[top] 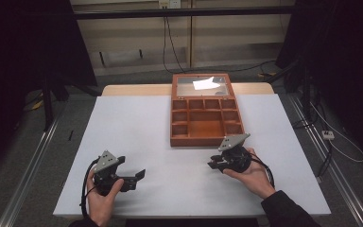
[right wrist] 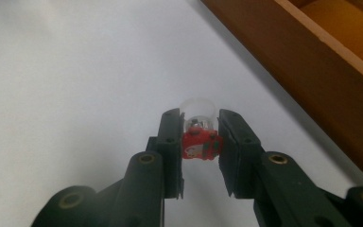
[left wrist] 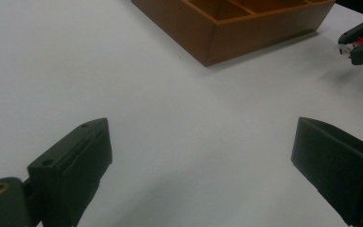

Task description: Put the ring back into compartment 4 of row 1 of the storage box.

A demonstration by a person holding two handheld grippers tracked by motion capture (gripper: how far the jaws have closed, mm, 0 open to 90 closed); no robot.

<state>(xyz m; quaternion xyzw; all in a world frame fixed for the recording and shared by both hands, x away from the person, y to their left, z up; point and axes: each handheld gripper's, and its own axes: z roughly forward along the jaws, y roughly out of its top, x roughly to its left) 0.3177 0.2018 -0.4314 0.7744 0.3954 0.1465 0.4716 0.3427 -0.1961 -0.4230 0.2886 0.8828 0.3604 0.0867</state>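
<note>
My right gripper [right wrist: 199,118] is shut on a small capsule toy [right wrist: 199,137] with a clear dome and a red base, held just above the white table. In the high view that gripper [top: 212,164] points left, in front of the wooden compartment box [top: 206,137]. My left gripper [top: 141,176] rests near the table's front left, jaws wide apart with nothing between them. The left gripper view looks across bare table to the box corner [left wrist: 217,42] and the right gripper [left wrist: 352,45] with the toy between its jaws.
The box has several small compartments and a glass lid [top: 203,85] hinged back behind it. The white table [top: 137,123] ends close to both hands at the front. Dark stands and cables surround the table on the floor.
</note>
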